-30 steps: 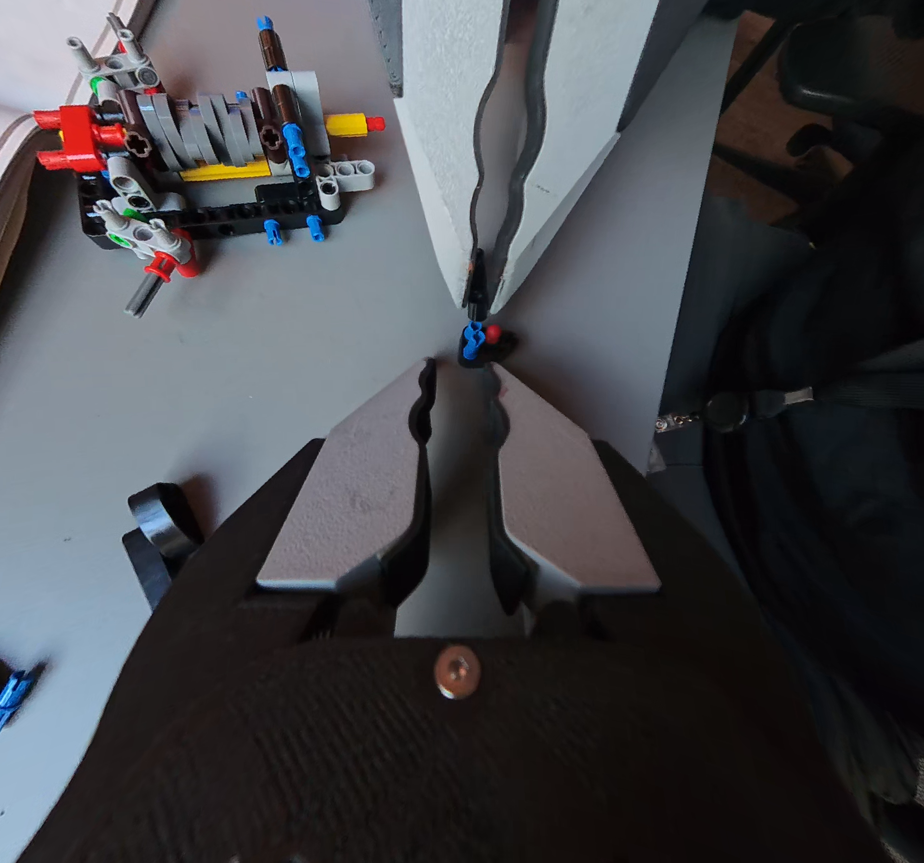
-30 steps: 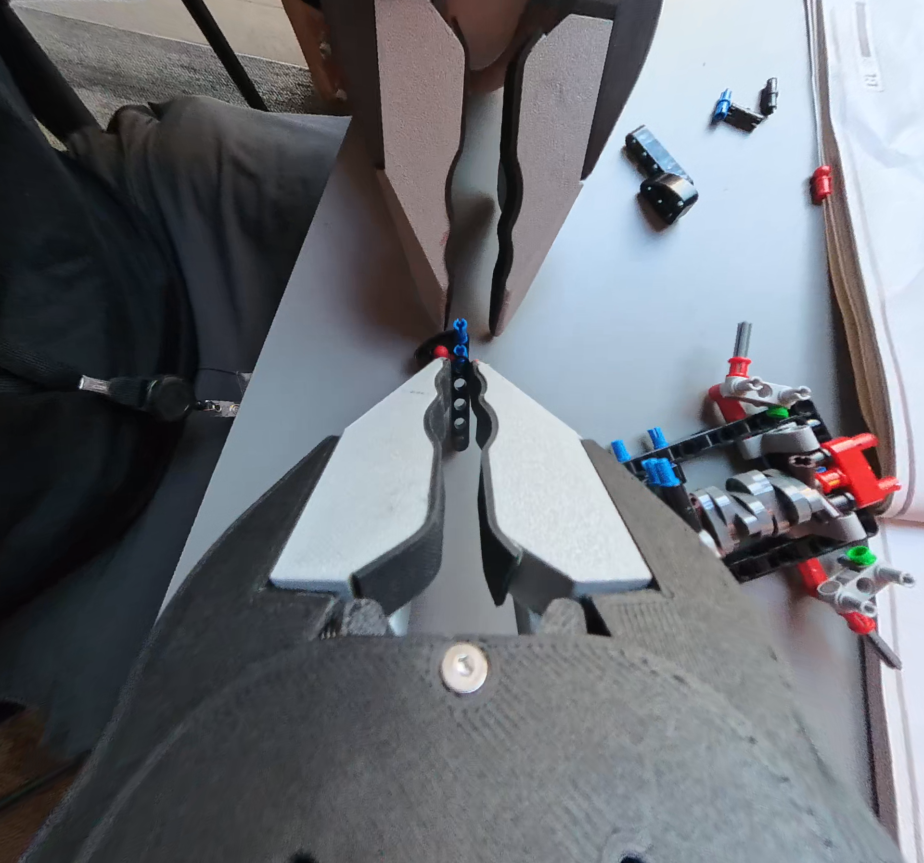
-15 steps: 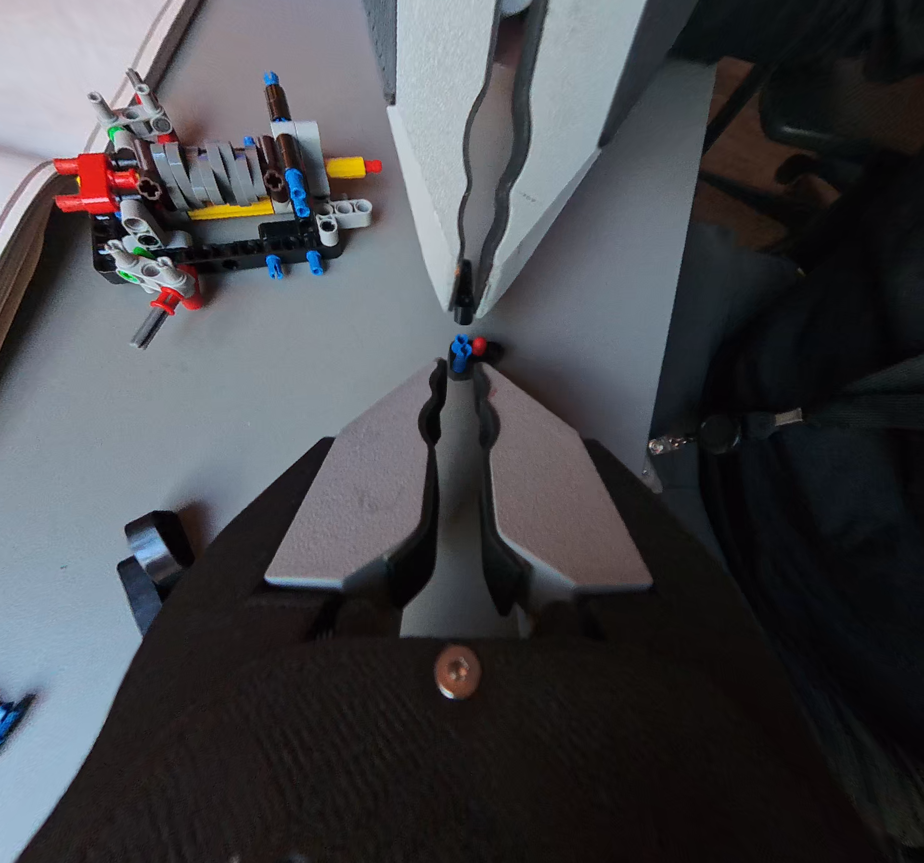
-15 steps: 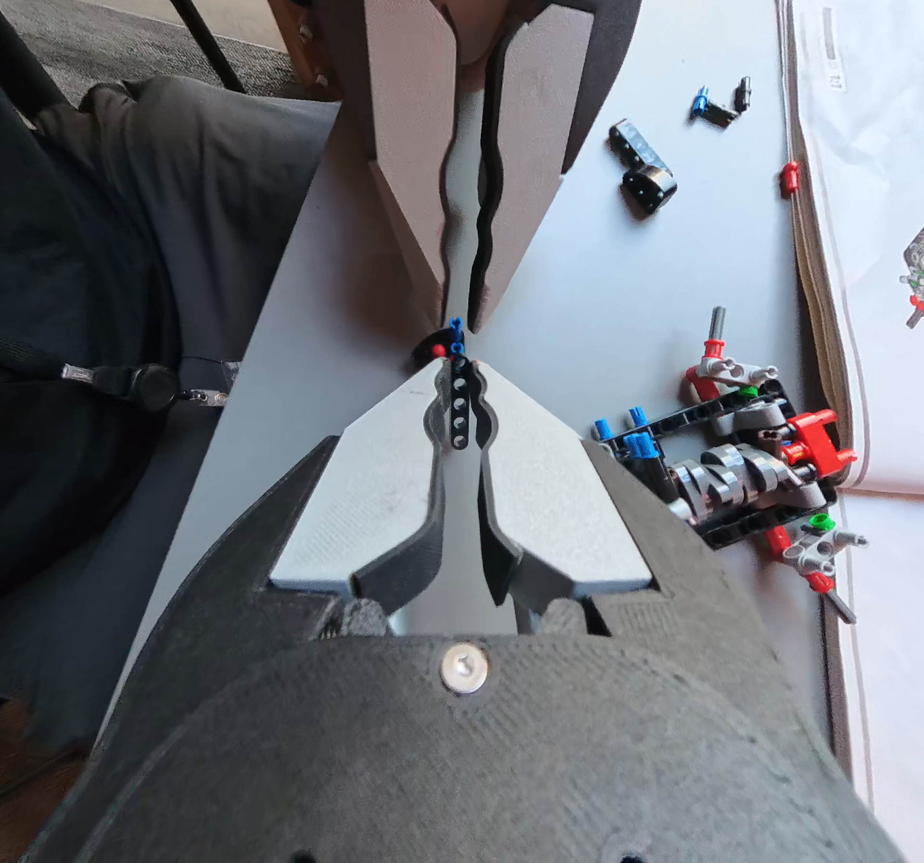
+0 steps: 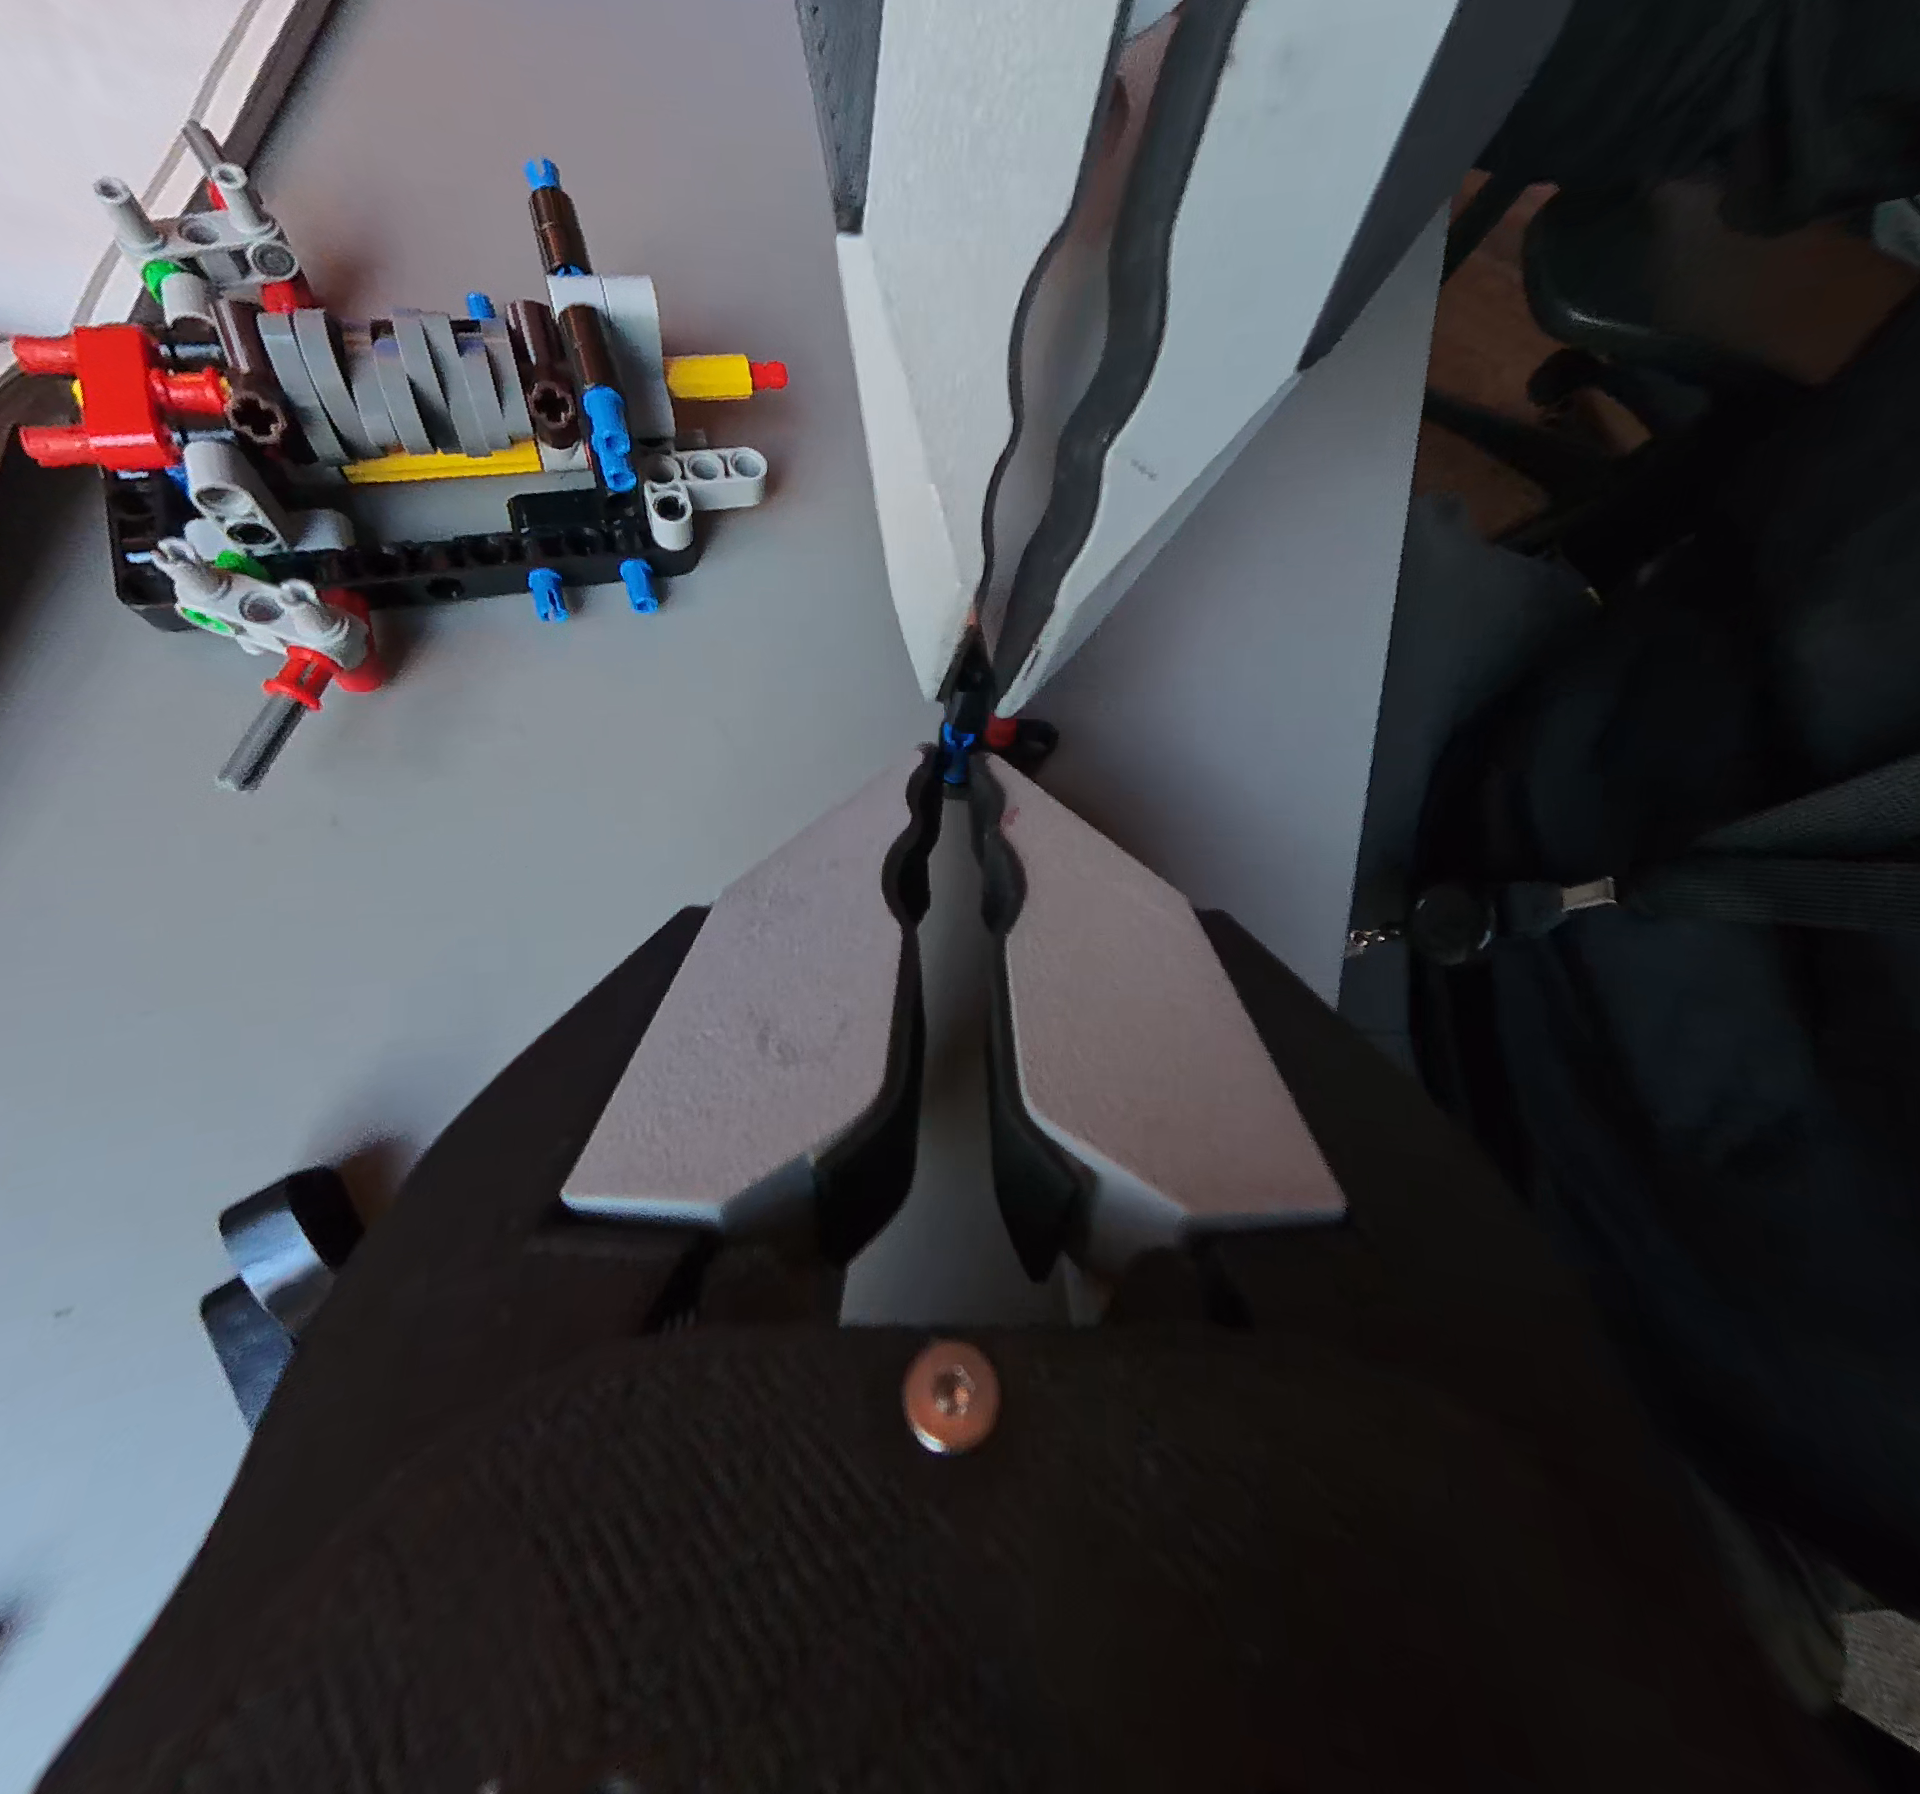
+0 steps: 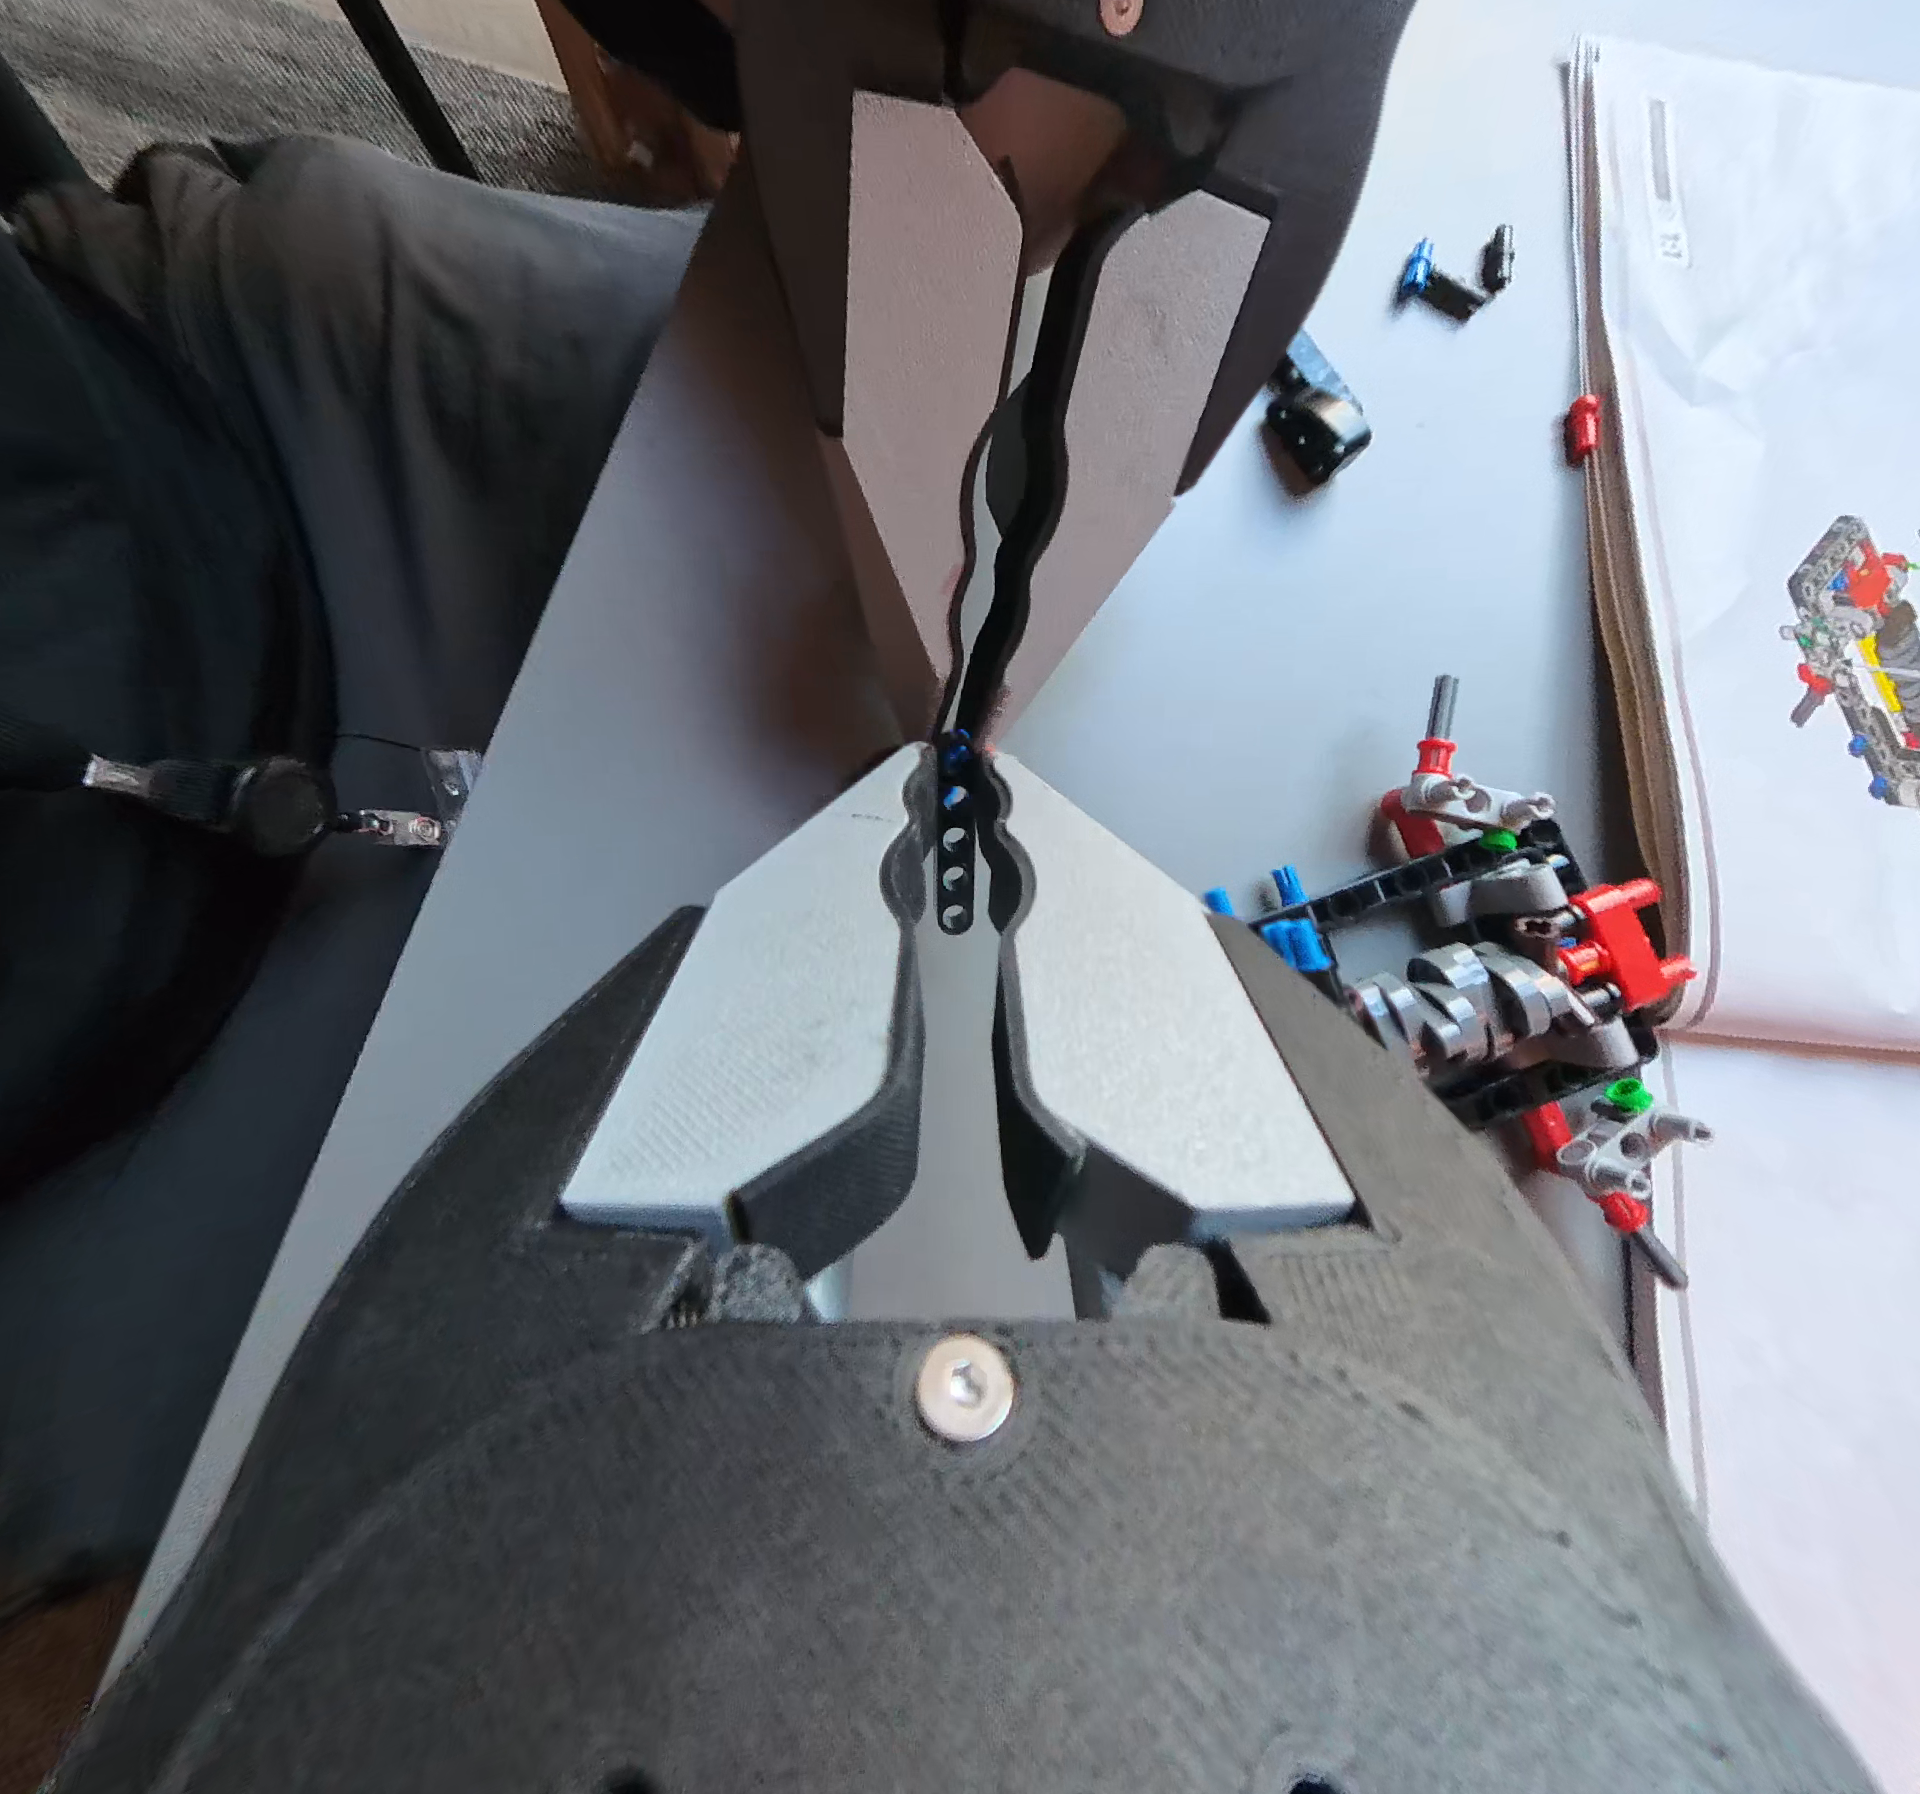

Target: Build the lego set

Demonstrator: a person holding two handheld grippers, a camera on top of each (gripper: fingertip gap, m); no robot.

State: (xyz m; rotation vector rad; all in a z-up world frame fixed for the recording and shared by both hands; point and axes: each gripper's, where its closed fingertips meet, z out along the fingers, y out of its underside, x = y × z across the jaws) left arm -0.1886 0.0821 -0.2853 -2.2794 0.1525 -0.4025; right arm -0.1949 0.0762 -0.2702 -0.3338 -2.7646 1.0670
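My right gripper (image 6: 956,770) is shut on a thin black beam (image 6: 954,861) with a row of holes, held above the grey table's near edge. A blue pin (image 6: 957,757) sits at the beam's far end. My left gripper (image 5: 954,776) faces it tip to tip and is shut on the blue pin (image 5: 954,749). A small red and black part (image 5: 1013,732) shows just beside the pin. The right gripper's fingers (image 5: 1164,373) come down from the top of the left wrist view. The partly built model (image 5: 395,435) lies on the table, also in the right wrist view (image 6: 1507,975).
An open instruction booklet (image 6: 1766,497) lies past the model. A black curved piece (image 6: 1314,414), a small black and blue part (image 6: 1449,274) and a red pin (image 6: 1582,430) lie loose on the table (image 5: 520,913). A person's dark-clothed legs (image 6: 260,497) are at the table edge. Left and right tips are no more than a few centimetres apart. From either gripper's tips it is about 12 centimetres to the black curved piece (image 6: 1314,414).
My left gripper has moved in and closed from open onto the blue pin at the beam's end. The right gripper still holds the black beam. Both views have shifted slightly.
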